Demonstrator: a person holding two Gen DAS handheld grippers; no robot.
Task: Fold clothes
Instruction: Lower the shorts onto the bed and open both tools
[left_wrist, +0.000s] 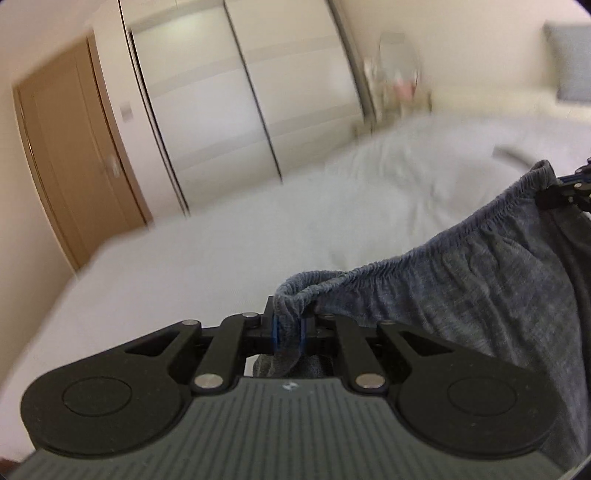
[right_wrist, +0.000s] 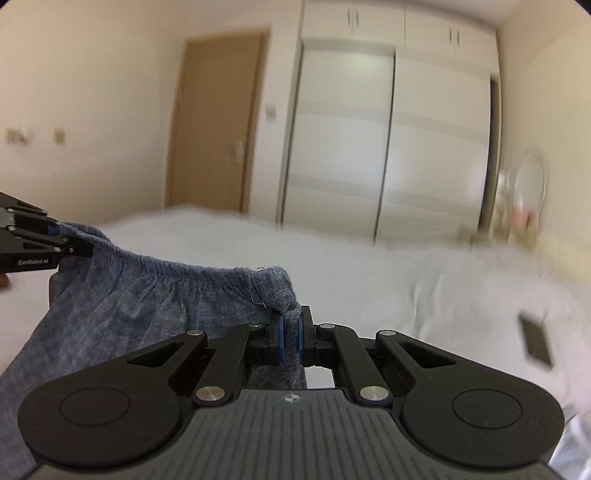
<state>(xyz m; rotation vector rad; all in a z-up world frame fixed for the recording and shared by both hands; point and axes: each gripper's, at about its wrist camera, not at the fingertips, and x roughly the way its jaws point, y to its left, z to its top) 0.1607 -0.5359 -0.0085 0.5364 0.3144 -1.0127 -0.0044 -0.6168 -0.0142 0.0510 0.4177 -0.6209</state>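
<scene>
Left wrist view: left hand-held gripper (left_wrist: 290, 334), black linkage arms with steel rivets and blue pads, clamped on one end of the elastic waistband of a pair of blue-grey shorts (left_wrist: 480, 288). Fabric is a heathered, soft knit; the waistband is gathered into fine ruching. The band stretches up and right to the right hand-held gripper (left_wrist: 546, 194), which pinches the other end at the frame edge. The cloth hangs below the band, held above a bed (left_wrist: 221, 240) covered in a smooth white sheet.

Right wrist view: right hand-held gripper (right_wrist: 290, 334), same build, blue pads pressed on a bunched corner of the waistband; the shorts (right_wrist: 129, 306) sag leftward to the left hand-held gripper (right_wrist: 64, 240), also closed on the fabric. A flat dark rectangular object (right_wrist: 537, 341) lies on the bed (right_wrist: 369, 273) to the right, too blurred to name.

Background: wardrobe (right_wrist: 388, 129) with glossy white sliding panels, plain tan wooden door (right_wrist: 218, 122), cream walls, grey pillow (left_wrist: 570, 62).
</scene>
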